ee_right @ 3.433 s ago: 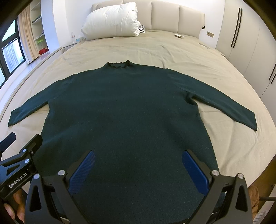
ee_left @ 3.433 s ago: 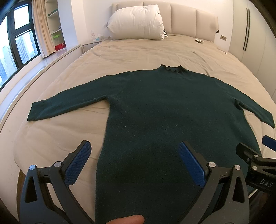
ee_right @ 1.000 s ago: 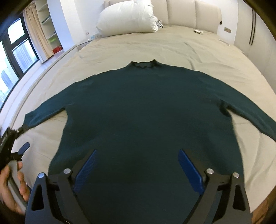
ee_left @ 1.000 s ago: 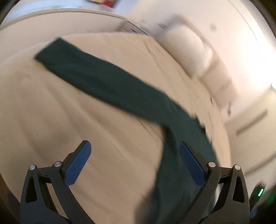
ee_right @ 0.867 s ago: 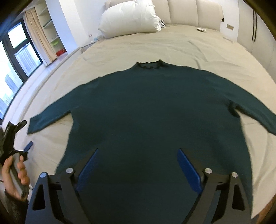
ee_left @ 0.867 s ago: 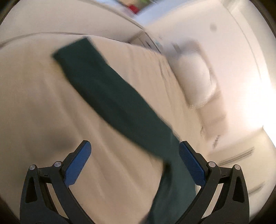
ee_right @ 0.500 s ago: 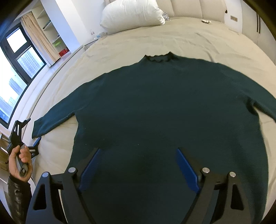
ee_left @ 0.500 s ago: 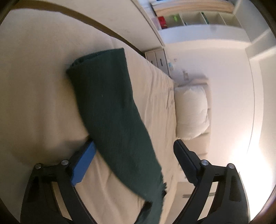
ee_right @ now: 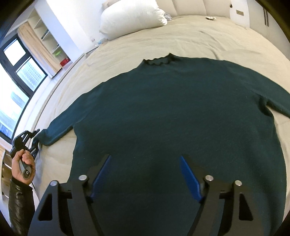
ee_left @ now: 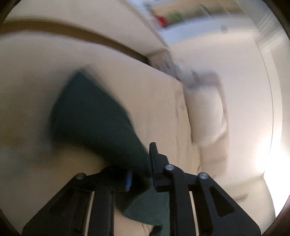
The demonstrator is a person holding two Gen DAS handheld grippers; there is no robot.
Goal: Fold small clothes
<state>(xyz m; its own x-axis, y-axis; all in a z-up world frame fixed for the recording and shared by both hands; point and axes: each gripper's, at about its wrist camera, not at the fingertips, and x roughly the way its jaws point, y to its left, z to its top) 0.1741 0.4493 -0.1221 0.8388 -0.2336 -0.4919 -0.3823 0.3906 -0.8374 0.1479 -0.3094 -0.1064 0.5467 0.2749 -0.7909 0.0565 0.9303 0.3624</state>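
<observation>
Dark green sweater: spread flat, front up, on beige bed, collar toward the headboard, hem toward the right wrist camera, 2 sleeves out to the sides. Left sleeve: cuff end pinched in the left gripper, jaws clenched on the knit (view heavily blurred, so finer detail unreadable); seen from the right wrist view at the bed's left edge, cuff touching the left gripper, held by left hand in a black leather cuff. Right gripper: above the sweater's lower body, jaws released and spread wide, blue pads apart, nothing between them. White pillow: at the head of the bed, well apart from the sweater. Window and shelving at left.
</observation>
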